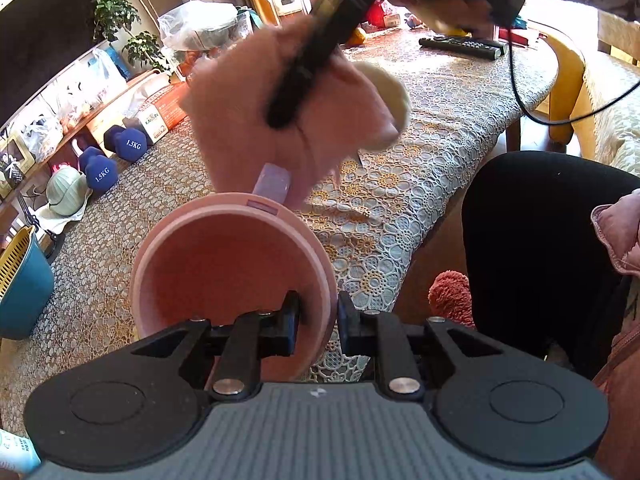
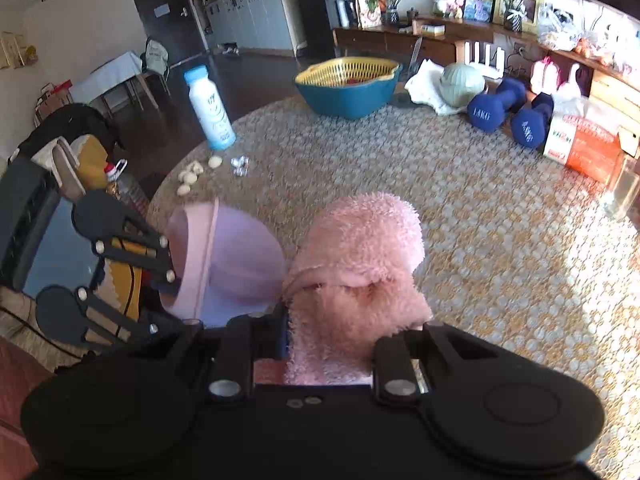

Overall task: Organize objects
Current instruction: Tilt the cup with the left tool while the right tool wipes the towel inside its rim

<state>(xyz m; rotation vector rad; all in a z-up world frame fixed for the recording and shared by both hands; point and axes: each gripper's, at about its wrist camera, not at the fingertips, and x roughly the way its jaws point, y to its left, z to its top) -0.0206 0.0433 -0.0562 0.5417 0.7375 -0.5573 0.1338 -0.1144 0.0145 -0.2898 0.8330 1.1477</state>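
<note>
My left gripper is shut on the near rim of a round pink container, which is tipped with its empty mouth toward the camera above the lace-covered table. My right gripper hangs above the container, shut on a fluffy pink cloth. In the right wrist view the cloth fills the space between the fingers of the right gripper, and the container sits to the left, held by the left gripper.
A blue basket with a yellow strainer, a white bottle, two blue dumbbells, an orange box, garlic cloves and a remote control lie on the table. A person's dark leg is at the right edge.
</note>
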